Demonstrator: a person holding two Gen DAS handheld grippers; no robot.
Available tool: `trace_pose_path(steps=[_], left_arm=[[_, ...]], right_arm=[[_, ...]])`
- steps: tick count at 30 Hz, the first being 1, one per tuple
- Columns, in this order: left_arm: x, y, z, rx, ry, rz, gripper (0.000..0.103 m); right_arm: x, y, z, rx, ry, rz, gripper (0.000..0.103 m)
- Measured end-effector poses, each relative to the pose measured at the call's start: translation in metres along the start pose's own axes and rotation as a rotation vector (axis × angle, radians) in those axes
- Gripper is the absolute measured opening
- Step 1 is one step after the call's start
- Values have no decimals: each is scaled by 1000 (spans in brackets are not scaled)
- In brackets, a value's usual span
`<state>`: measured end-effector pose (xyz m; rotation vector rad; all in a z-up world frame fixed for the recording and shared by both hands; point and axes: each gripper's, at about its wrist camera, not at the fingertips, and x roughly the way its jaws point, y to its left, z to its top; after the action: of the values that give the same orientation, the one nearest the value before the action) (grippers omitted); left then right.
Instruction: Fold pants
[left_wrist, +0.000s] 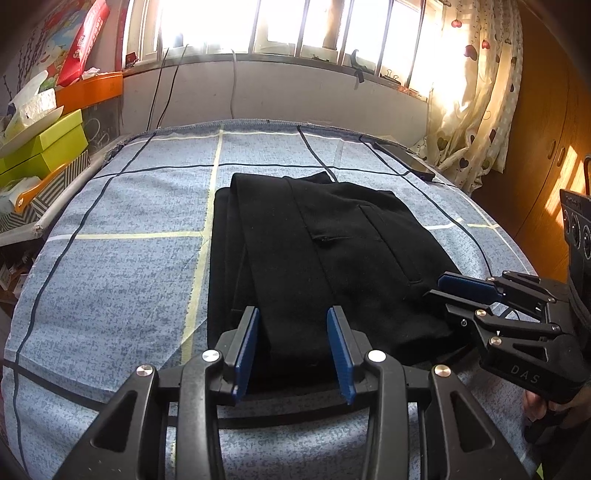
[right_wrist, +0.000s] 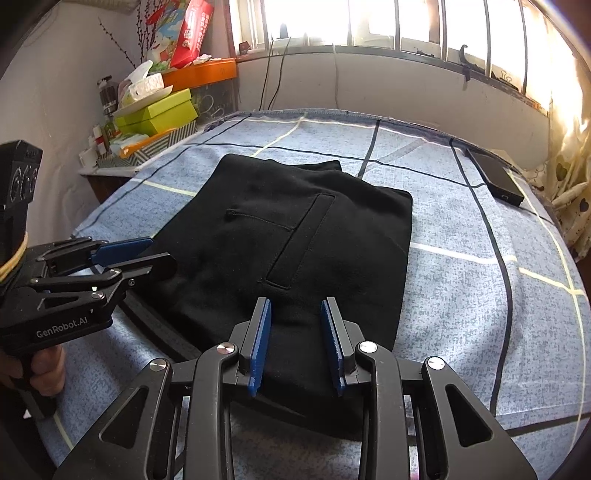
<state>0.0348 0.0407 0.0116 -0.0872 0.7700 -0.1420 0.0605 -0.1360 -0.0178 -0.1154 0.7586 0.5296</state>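
Observation:
Black pants (left_wrist: 314, 251) lie folded into a compact rectangle on the blue checked bed, back pocket facing up; they also show in the right wrist view (right_wrist: 295, 251). My left gripper (left_wrist: 293, 350) is open and empty, hovering over the near edge of the pants. It also shows at the left of the right wrist view (right_wrist: 147, 254). My right gripper (right_wrist: 295, 347) is open and empty over the near edge of the pants. It shows from the side in the left wrist view (left_wrist: 443, 286), at the right edge of the pants.
The bed cover (left_wrist: 129, 258) spreads around the pants. A black phone (right_wrist: 495, 179) with a cable lies at the far right of the bed. Stacked boxes and clutter (left_wrist: 40, 147) stand at the left. A curtain (left_wrist: 476, 110) and a wooden wardrobe (left_wrist: 546, 110) are at the right.

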Motion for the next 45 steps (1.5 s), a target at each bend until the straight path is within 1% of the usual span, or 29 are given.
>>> trace_pose_path(steps=[1, 3, 5, 8, 11, 15, 19, 20, 21, 22, 23, 24, 29, 33, 39, 42, 45], left_arm=[[-2, -2, 0, 7, -5, 11, 41], [-5, -5, 1, 15, -8, 29, 41], [-9, -5, 2, 2, -12, 27, 41], [-13, -1, 3, -10, -19, 36, 41], [-15, 5, 6, -23, -24, 45, 40], [-16, 12, 11, -34, -32, 61, 41], [-11, 19, 16, -40, -26, 72, 41], [-10, 20, 18, -40, -26, 77, 41], [-8, 21, 19, -40, -26, 78, 41], [-7, 23, 21, -42, -25, 75, 41], [-5, 24, 23, -44, -23, 71, 41], [-3, 25, 25, -45, -19, 66, 41], [10, 33, 37, -66, 8, 3, 41], [21, 37, 44, -95, 23, -34, 46], [37, 38, 49, -87, 49, -32, 47], [44, 44, 51, -98, 53, -21, 56], [48, 50, 54, -117, 55, -27, 60]], right_arm=[[-2, -2, 0, 7, -1, 7, 31], [-6, -3, 0, 9, -2, -2, 35], [-11, -5, 0, 14, -4, -14, 35], [-18, -11, 1, 33, -10, -2, 35], [-23, -19, 4, 48, -18, -10, 35], [-22, -29, 10, 68, -20, -7, 35], [-18, -40, 17, 90, -20, 13, 36], [-17, -43, 18, 96, -17, 17, 37], [-14, -47, 21, 104, -11, 22, 39], [-12, -49, 22, 108, -8, 27, 42], [-9, -53, 23, 114, -2, 37, 48], [-6, -57, 25, 123, 5, 49, 49], [6, -73, 31, 170, 19, 88, 49], [18, -83, 34, 212, 35, 113, 49], [33, -91, 37, 264, 60, 162, 49], [39, -96, 37, 291, 62, 176, 49], [40, -101, 37, 323, 54, 195, 49]])
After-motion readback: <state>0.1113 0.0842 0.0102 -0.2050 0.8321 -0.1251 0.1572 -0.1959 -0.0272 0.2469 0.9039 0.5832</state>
